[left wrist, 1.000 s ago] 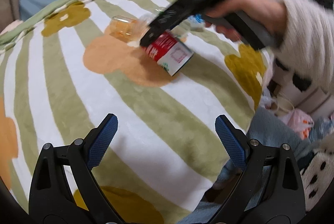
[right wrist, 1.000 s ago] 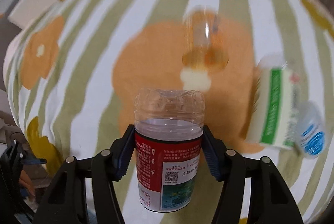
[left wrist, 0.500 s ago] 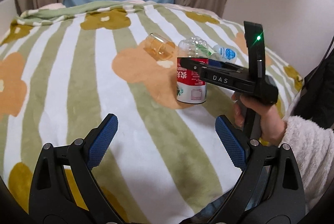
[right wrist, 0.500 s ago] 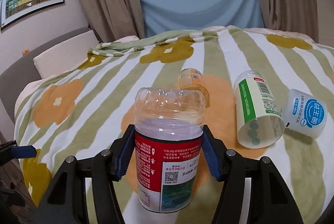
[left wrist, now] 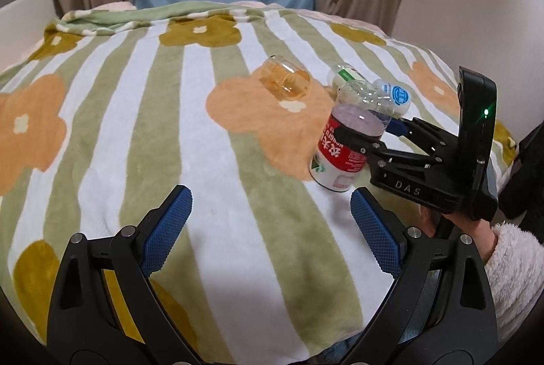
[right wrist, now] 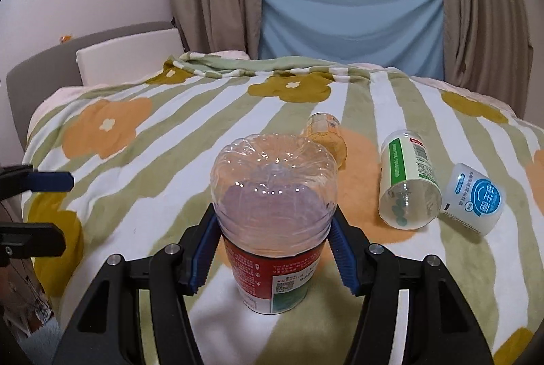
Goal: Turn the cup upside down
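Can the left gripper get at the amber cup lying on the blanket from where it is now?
Probably yes: left gripper is open, with bare blanket between it and the amber cup.

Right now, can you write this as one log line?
right hand-held gripper: shut on red-label cup | cup: upside down, rim on blanket | left hand-held gripper: open, empty

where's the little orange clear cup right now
The orange clear cup lies on its side on the blanket's orange flower, just beyond the red-label cup held in the right gripper, left of the green-label cup.
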A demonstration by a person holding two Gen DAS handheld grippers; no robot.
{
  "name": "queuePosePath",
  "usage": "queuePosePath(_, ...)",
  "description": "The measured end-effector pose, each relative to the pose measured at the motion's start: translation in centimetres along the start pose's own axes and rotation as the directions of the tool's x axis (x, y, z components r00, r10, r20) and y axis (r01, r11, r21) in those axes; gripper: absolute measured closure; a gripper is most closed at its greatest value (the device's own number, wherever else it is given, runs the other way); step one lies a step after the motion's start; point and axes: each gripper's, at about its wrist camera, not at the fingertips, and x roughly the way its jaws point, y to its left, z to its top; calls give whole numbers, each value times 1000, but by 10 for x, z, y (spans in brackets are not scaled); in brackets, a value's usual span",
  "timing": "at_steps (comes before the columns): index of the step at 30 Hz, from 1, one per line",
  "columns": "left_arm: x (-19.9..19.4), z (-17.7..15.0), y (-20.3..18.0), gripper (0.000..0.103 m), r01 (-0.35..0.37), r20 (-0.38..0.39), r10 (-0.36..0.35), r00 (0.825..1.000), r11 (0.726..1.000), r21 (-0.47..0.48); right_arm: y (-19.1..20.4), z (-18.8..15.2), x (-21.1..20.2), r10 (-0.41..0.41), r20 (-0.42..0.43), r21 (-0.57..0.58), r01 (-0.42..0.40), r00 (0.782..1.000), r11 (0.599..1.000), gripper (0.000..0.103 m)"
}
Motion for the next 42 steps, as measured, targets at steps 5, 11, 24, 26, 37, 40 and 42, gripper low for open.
queuePosePath(5, -4, 0, 2, 9, -24, 7, 23, 1000, 1000, 6, -8, -1, -1, 0, 21, 60, -2, 1000, 998, 6)
queuePosePath(11, -13, 4, 2, 9, -64, 34, 64, 997, 998, 11, -17, 0, -11, 4, 17, 99, -6, 1000, 995, 1)
queuePosePath(24, -89, 54, -36, 9, -164, 319, 151, 936, 986, 13, -9, 34, -131, -159, 172, 39, 155, 972, 987, 1)
queuePosePath(26, -102, 54, -44, 9, -191, 377, 179, 909, 982, -7, -6, 38, -153, -204, 222, 57, 196, 953, 979, 0)
queuePosePath(37, -128, 5, -78, 8, -313, 474, 296, 829, 949, -44, 3, 11, -209, -393, 313, 126, 372, 865, 920, 1)
queuePosePath(40, -132, 1, -82, 8, -312, 487, 291, 824, 949, -39, 6, 8, -217, -396, 331, 122, 377, 857, 918, 1)
queuePosePath(42, -135, 0, -85, 9, -315, 491, 291, 821, 948, -36, 7, 6, -221, -396, 336, 123, 377, 855, 918, 1)
